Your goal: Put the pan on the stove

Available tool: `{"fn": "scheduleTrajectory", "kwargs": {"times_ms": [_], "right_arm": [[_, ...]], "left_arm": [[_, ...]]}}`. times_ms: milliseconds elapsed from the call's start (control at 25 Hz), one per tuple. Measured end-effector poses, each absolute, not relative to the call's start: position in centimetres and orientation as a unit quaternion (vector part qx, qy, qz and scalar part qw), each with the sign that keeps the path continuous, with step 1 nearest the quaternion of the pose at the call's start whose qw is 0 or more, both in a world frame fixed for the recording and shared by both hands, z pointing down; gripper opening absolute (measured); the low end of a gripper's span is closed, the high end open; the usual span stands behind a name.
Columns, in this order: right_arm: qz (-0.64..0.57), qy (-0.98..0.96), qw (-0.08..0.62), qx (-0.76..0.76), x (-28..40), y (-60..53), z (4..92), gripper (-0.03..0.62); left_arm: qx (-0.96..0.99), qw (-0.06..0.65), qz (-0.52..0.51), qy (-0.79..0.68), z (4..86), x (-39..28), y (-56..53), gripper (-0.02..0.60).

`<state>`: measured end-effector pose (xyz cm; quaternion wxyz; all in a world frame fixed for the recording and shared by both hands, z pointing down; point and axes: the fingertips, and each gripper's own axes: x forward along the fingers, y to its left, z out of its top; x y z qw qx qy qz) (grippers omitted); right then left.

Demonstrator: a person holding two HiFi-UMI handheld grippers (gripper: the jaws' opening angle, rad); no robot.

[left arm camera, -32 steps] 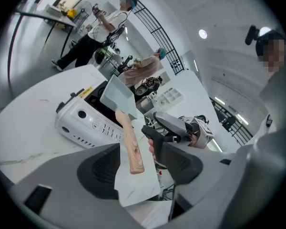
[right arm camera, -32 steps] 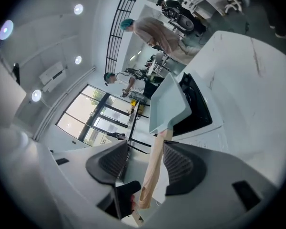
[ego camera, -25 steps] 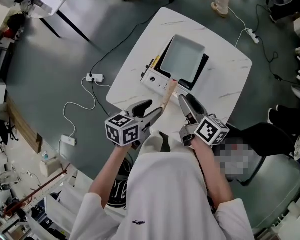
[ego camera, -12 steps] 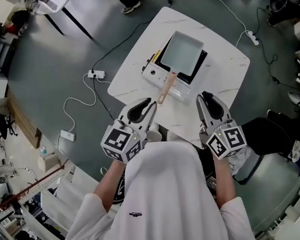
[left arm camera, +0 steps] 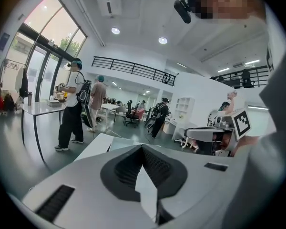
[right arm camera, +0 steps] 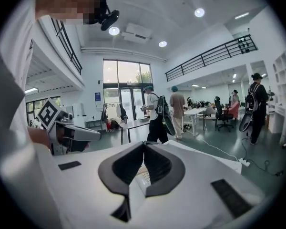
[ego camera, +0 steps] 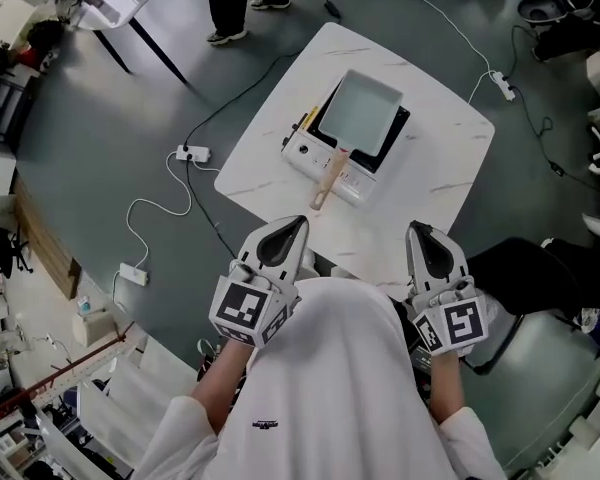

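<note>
A square pale pan [ego camera: 366, 104] sits on the white portable stove [ego camera: 311, 155] on the marble table [ego camera: 435, 173]. Its wooden handle [ego camera: 328, 182] sticks out over the stove's front toward me. Both grippers are drawn back near my chest, apart from the pan. My left gripper [ego camera: 300, 222] [left arm camera: 143, 147] has just been closing and is now shut with nothing between its jaws. My right gripper [ego camera: 417, 228] [right arm camera: 144, 143] has likewise just closed on nothing. Each points roughly level over the table's near edge.
A power strip [ego camera: 190, 154] and cables lie on the floor left of the table, and another strip [ego camera: 500, 84] lies at the right. A person [ego camera: 234, 3] stands beyond the table, others further back [right arm camera: 158, 113]. A dark chair [ego camera: 520, 268] is at my right.
Both grippers pulled back from the pan handle toward my body, rose, and went from open to shut. The pan stays on the stove.
</note>
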<state>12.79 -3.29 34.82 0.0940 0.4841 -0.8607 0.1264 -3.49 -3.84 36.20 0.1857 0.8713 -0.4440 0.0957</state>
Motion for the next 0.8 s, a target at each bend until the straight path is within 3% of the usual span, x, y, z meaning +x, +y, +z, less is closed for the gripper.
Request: {"fn": "scheduleTrajectory", "kwargs": {"times_ms": [280, 800], "right_arm": [[0.147, -0.861, 0.063, 0.483, 11.4, -3.5, 35.4, 0.005], [0.150, -0.869, 0.101, 0.461, 10.4, -3.5, 38.0, 0.006]], "left_arm": [[0.874, 0.193, 0.087, -0.438, 36.6, -1.7, -3.3, 0.002], [0.870, 0.208, 0.095, -0.436, 37.8, -1.6, -3.5, 0.002]]}}
